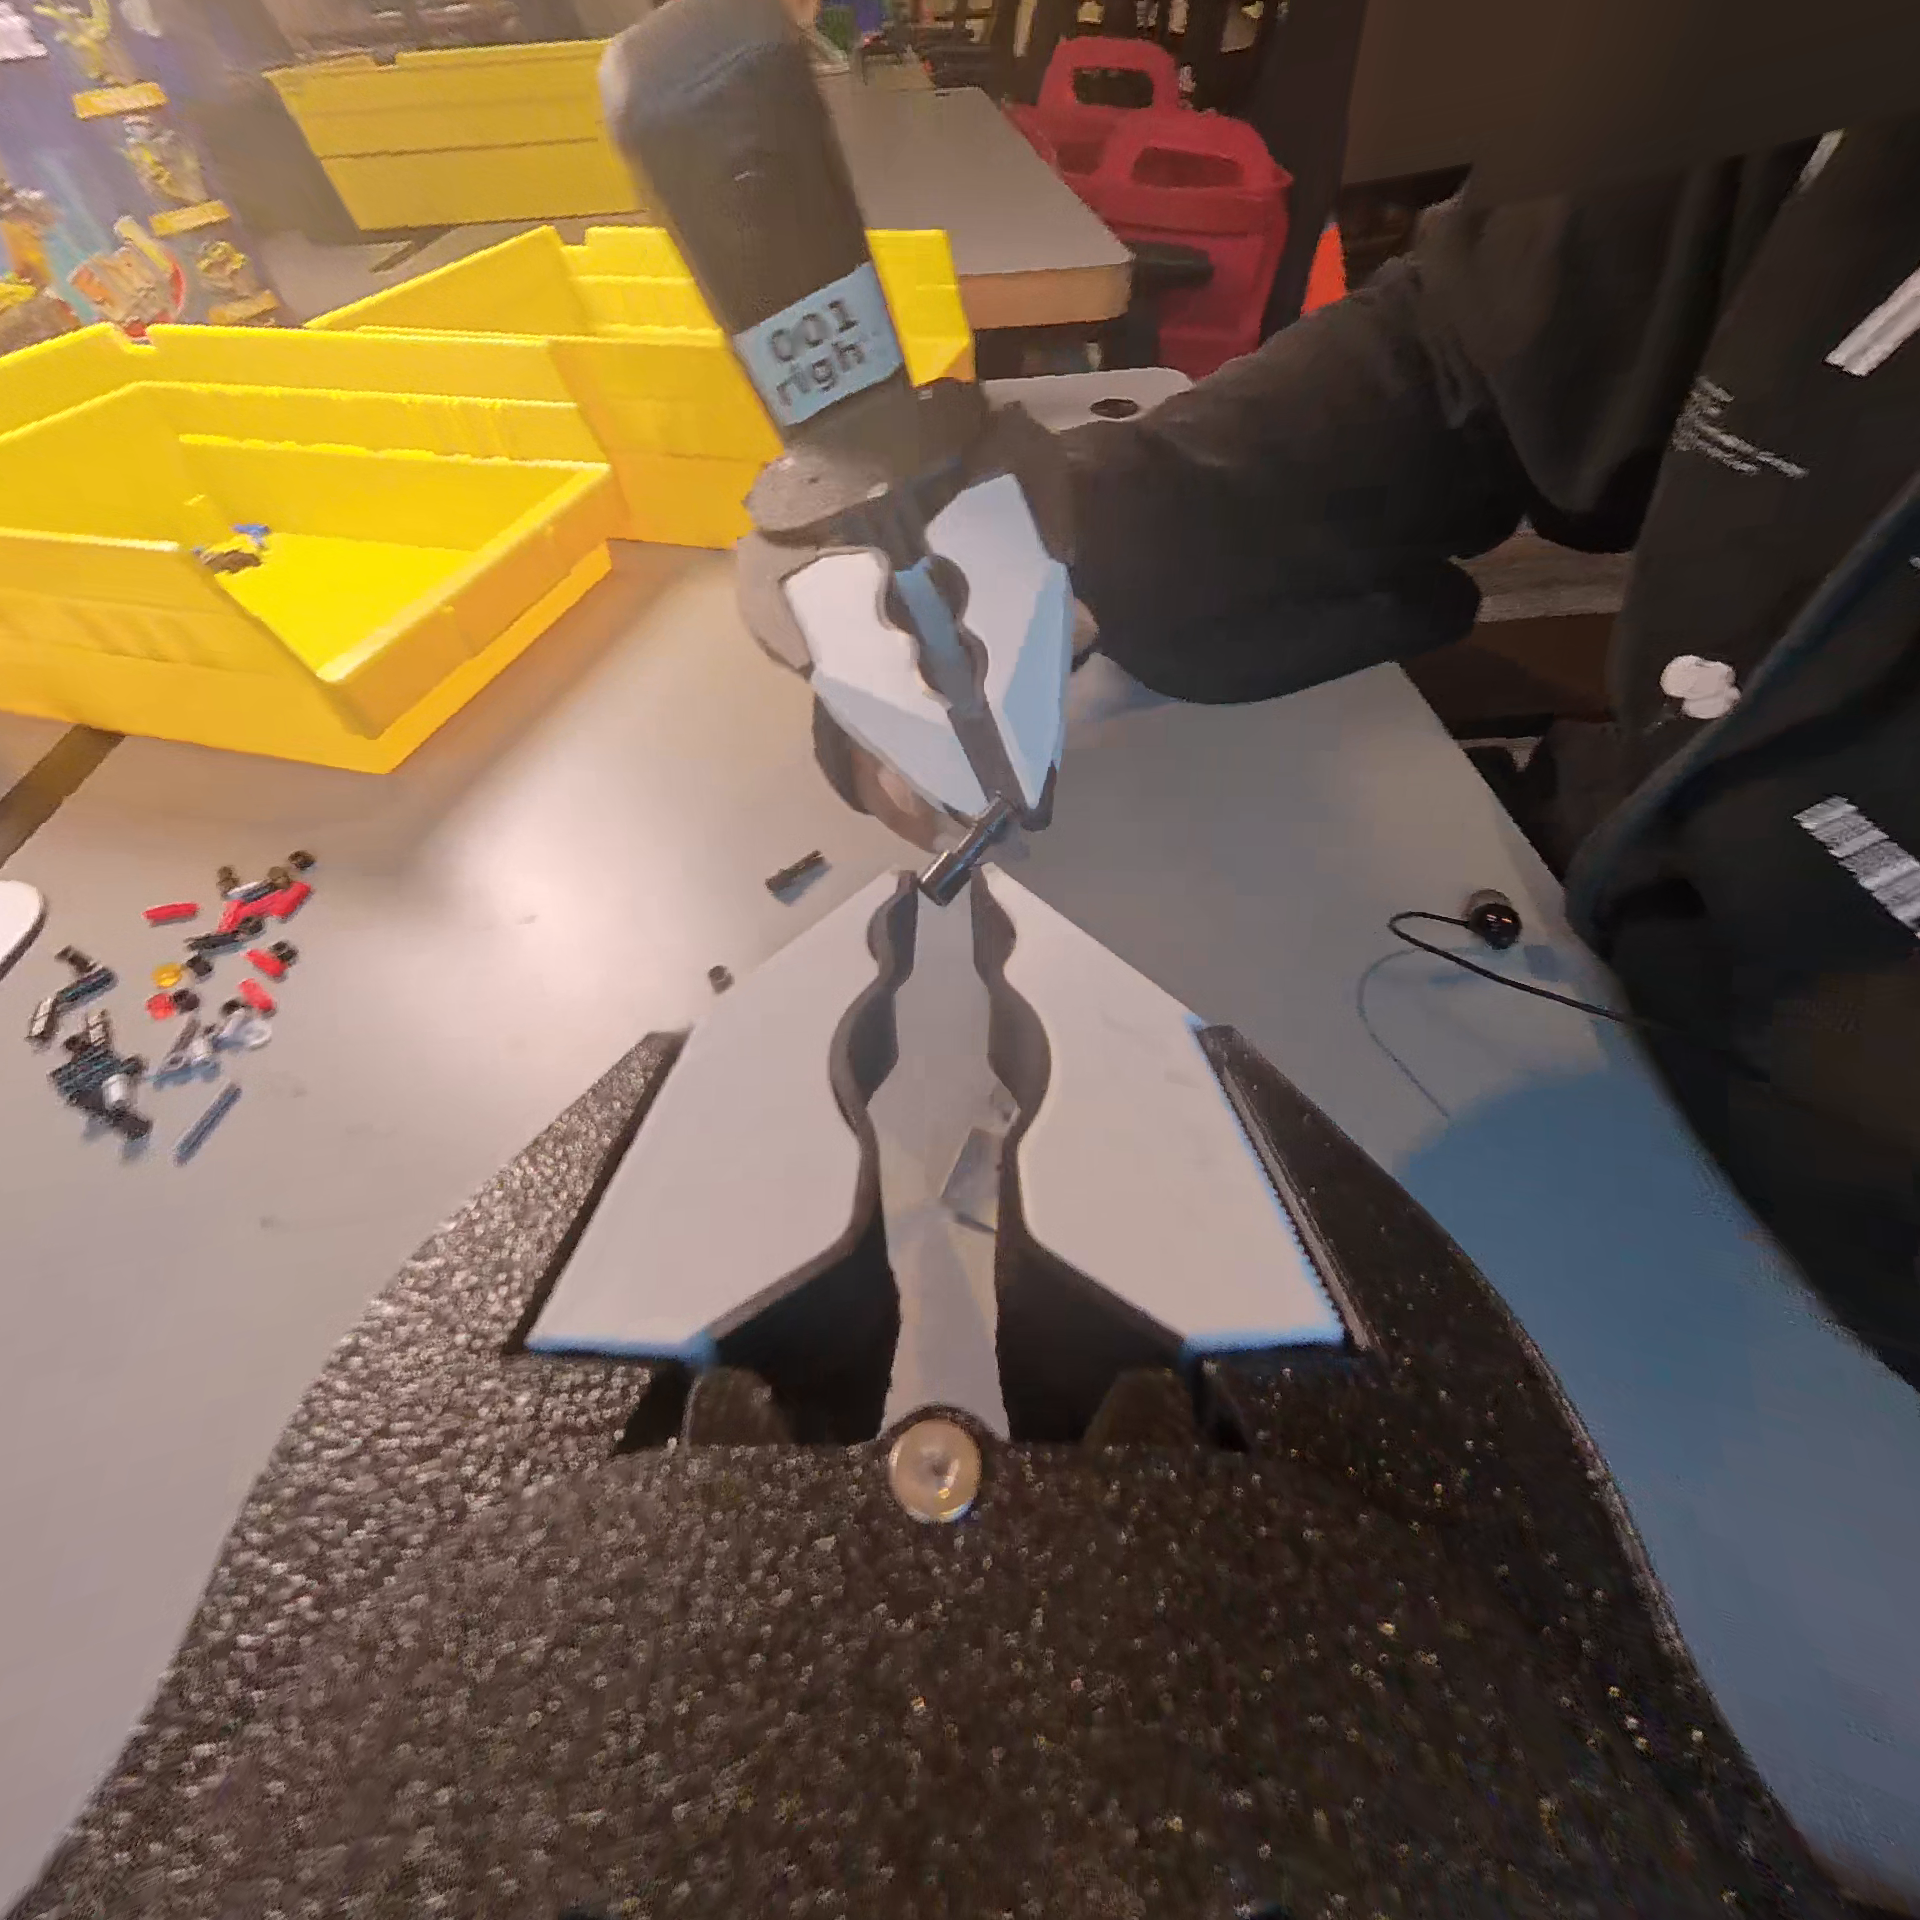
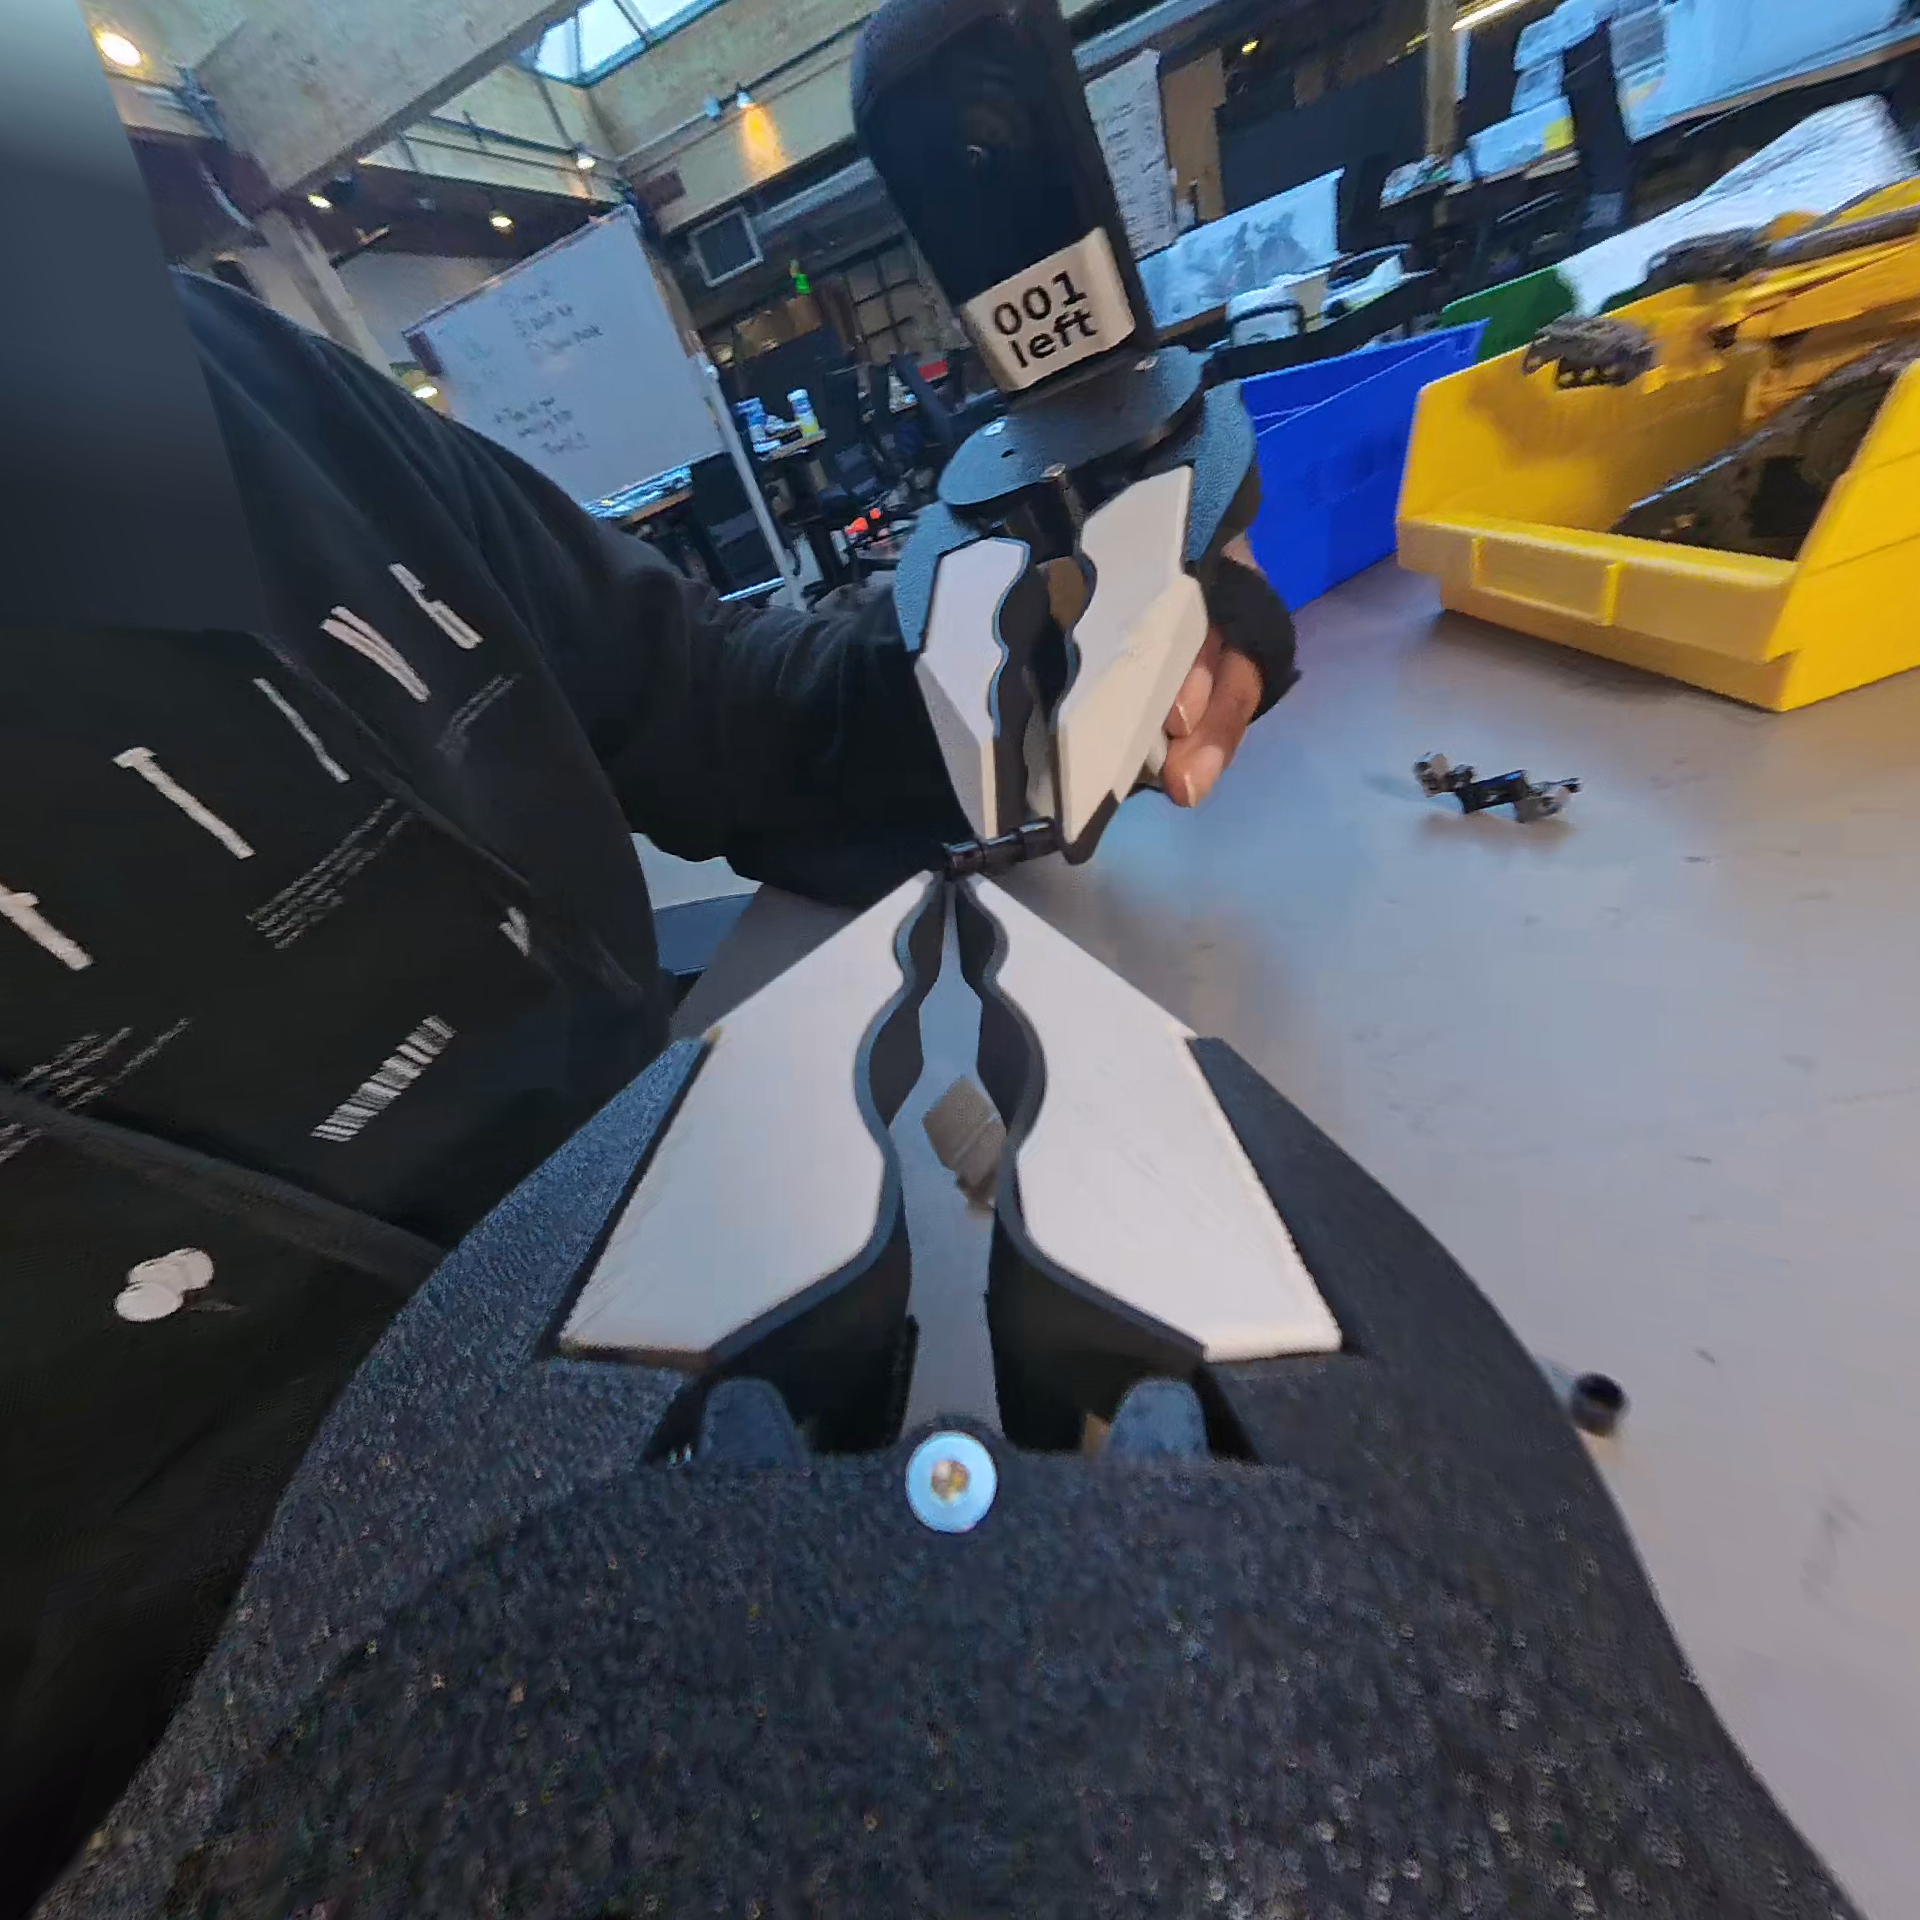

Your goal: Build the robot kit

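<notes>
Nearest the lens: mount screw (image 1: 932, 1475) in the black grainy body of my left claw (image 1: 940, 883), grey fingers running up to 12 o'clock.

- Left claw: nearly shut, tips pinching one end of a small black pin piece (image 1: 964, 860).
- Right claw (image 2: 951, 881): comes in from 12 o'clock in the left view, also clamped, on the other end of the same piece. So it sits tip to tip between both, above the counter (image 1: 520, 810), not resting on it.
- My read: only the very tips bite, so the grip is marginal. Keep both claws on one axis, with even squeeze and no twist, or it pops out.

Counts:
- pin piece in the claws: 1, though it may be two joined, can't tell
- loose black bits just beside the tips, 10 o'clock: 2 (image 1: 795, 871)
- scatter of red and black small parts (image 1: 197, 987) at 9 o'clock: too many and too blurred to count
- yellow bins (image 1: 312, 582): at least 3 in the left view
- blue bin (image 2: 1340, 468): 1, at 1 o'clock in the right view
- dark small assembly (image 2: 1496, 792) on the counter at 2 o'clock: 1
- black cable with round plug (image 1: 1496, 923) at 3 o'clock: 1
</notes>
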`<act>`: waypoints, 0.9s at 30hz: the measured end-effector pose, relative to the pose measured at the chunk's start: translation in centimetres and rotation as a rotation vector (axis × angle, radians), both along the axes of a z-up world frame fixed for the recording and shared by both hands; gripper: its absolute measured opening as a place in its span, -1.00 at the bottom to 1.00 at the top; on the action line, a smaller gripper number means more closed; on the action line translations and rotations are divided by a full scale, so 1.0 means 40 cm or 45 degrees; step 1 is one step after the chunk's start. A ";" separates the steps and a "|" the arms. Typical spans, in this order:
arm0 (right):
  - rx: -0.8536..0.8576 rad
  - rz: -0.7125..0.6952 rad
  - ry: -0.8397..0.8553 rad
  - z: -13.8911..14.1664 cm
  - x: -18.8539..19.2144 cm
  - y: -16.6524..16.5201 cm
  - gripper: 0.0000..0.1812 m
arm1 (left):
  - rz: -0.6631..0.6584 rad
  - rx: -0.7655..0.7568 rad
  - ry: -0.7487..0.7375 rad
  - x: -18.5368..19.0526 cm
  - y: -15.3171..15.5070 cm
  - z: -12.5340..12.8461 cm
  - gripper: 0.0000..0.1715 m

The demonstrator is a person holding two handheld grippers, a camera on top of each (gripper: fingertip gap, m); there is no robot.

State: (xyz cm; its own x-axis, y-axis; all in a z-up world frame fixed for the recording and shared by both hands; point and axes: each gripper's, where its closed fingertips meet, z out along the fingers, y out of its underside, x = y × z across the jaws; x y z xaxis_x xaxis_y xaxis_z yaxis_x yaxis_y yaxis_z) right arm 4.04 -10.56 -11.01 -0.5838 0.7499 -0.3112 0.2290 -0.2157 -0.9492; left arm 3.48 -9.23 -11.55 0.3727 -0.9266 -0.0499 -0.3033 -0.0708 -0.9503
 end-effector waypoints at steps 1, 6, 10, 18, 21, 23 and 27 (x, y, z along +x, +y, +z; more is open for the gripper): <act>0.036 -0.069 0.021 0.002 -0.009 0.018 -0.97 | 0.054 -0.002 0.001 -0.011 0.017 0.000 -0.89; 0.420 -0.465 0.142 0.010 -0.047 0.108 -0.88 | 0.330 0.027 0.049 -0.061 0.094 -0.003 -0.90; 0.547 -0.588 0.165 0.014 -0.057 0.131 -0.87 | 0.390 0.034 0.076 -0.057 0.107 -0.010 -0.90; 0.568 -0.563 0.145 0.007 -0.056 0.124 -0.93 | 0.356 0.032 0.063 -0.041 0.096 -0.005 -0.89; 0.382 -0.462 0.138 0.017 -0.046 0.109 -0.93 | 0.246 -0.011 -0.052 -0.032 0.071 0.012 -0.89; 0.222 -0.370 0.121 0.024 -0.034 0.100 -0.93 | 0.183 -0.051 -0.128 -0.024 0.055 0.025 -0.87; 0.119 -0.293 0.122 0.030 -0.026 0.088 -0.93 | 0.146 -0.061 -0.124 -0.013 0.044 0.023 -0.92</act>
